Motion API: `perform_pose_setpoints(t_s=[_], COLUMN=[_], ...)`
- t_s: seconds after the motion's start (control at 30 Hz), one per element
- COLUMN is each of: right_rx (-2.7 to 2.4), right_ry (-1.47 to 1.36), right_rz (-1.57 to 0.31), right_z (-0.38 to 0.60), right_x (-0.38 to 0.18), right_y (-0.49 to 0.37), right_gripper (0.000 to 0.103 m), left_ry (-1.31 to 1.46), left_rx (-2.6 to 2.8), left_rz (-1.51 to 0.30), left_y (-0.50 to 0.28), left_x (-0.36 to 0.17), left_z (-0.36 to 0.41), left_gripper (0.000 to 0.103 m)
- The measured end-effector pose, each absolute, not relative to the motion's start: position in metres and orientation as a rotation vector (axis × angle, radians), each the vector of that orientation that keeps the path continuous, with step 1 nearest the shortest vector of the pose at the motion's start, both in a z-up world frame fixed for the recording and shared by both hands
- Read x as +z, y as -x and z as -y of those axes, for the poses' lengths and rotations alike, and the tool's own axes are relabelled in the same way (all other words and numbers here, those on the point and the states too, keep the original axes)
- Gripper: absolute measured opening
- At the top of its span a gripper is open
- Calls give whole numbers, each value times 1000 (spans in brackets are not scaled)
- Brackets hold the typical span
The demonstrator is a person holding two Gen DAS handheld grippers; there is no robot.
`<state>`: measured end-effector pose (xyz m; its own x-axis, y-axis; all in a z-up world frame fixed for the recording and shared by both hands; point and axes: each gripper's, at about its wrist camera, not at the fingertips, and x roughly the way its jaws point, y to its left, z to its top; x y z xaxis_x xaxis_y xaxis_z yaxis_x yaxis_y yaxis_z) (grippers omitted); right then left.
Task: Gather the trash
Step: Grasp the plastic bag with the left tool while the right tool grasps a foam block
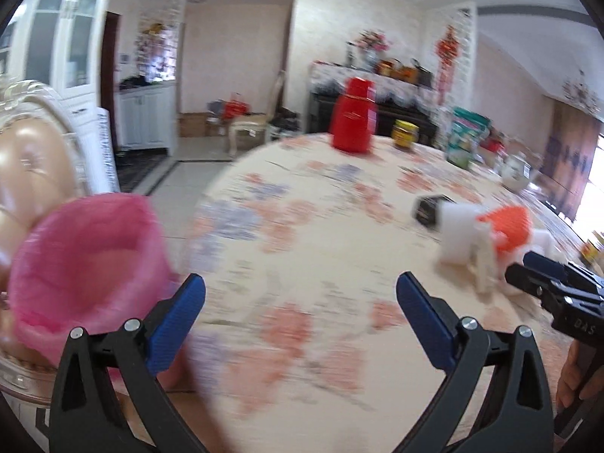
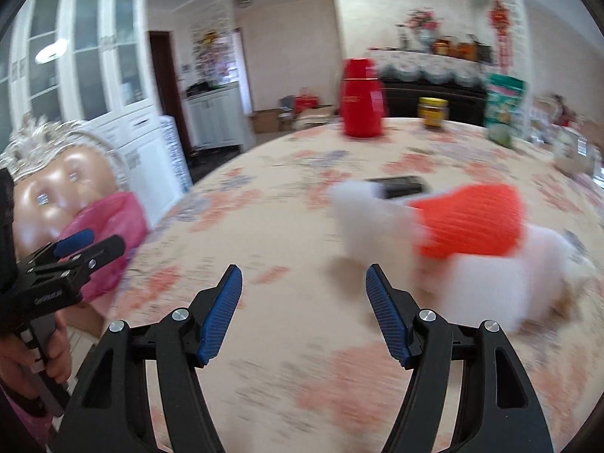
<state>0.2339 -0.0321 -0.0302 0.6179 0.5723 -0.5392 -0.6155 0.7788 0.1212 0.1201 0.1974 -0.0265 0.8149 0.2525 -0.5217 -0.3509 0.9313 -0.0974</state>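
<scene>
A pink trash bag [image 1: 83, 260] hangs open at the table's left edge; it also shows in the right wrist view [image 2: 109, 234]. An orange cup-like piece [image 2: 472, 219] lies on its side among white crumpled paper [image 2: 487, 283] on the floral table; the same pile shows in the left wrist view [image 1: 483, 234]. A small black box [image 2: 400, 187] lies just behind it. My left gripper [image 1: 300, 294] is open and empty over the table's near edge. My right gripper [image 2: 304, 287] is open and empty, just left of the white paper. Both views are motion-blurred.
A red thermos [image 2: 362, 102], a yellow-lidded jar [image 2: 432, 111] and green packages [image 2: 504, 105] stand at the table's far side. A padded chair back [image 1: 34, 173] stands behind the pink bag. The table [image 1: 302, 226] has a floral cloth.
</scene>
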Motion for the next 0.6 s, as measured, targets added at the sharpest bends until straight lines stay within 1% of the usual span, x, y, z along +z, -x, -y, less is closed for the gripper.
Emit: perform_pose_setpoints(t_s=[0.03, 0.07, 0.27, 0.33, 0.47, 0.6], right_rx=[655, 617, 449, 422, 414, 432], right_ry=[73, 62, 18, 9, 30, 66], right_rz=[-588, -584, -613, -629, -678, -719], right_z=[44, 61, 118, 125, 120, 105], right_x=[-31, -32, -42, -45, -54, -64], right_y=[-236, -240, -267, -276, -296, -309], right_gripper=[70, 72, 72, 75, 76, 78], left_ry=[189, 185, 139, 129, 135, 156], left_rx=[295, 272, 159, 134, 106, 98], left_rz=[-540, -550, -589, -594, -636, -662], left_y=[-128, -134, -172, -186, -210, -219], left_x=[-29, -31, -36, -37, -42, -47], left_z=[-185, -175, -125, -113, -97, -96], left_gripper=[98, 98, 98, 98, 98, 98])
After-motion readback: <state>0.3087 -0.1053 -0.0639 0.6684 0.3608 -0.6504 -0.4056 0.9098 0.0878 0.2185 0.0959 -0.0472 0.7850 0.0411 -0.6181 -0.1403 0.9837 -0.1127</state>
